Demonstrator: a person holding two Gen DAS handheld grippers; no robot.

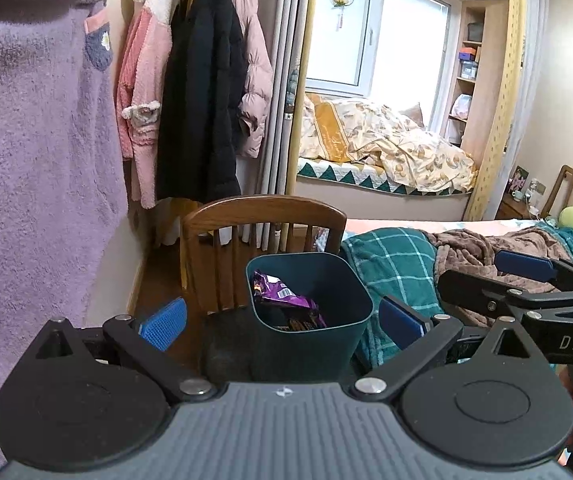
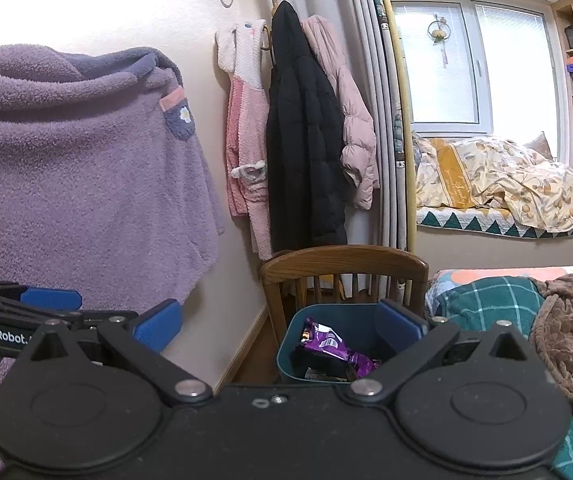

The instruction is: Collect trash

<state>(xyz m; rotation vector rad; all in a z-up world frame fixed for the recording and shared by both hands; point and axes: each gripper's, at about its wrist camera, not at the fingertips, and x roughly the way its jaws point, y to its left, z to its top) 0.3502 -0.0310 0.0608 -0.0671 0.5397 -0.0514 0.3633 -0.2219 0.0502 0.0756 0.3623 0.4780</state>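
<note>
Two grippers are in front of you, and both have their jaws wide apart with nothing between them. Your left gripper (image 1: 282, 322) and your right gripper (image 2: 280, 330) both look at the dark teal bin (image 1: 314, 336), which stands on the seat of the wooden chair (image 1: 264, 216), near the bed (image 1: 398, 264) on its right. A purple snack wrapper (image 1: 286, 298) already lies inside the bin. It leans against the far-left wall, and its long axis runs from the upper left down to the lower right, with the barcode end pointing up. Some more packaging shows under it, but I cannot tell what it is.

I judge that one deposit is finished and you are now between pieces. The next move calls for you to turn away from the bin and search for more trash; no loose piece is visible in these two views.
</note>
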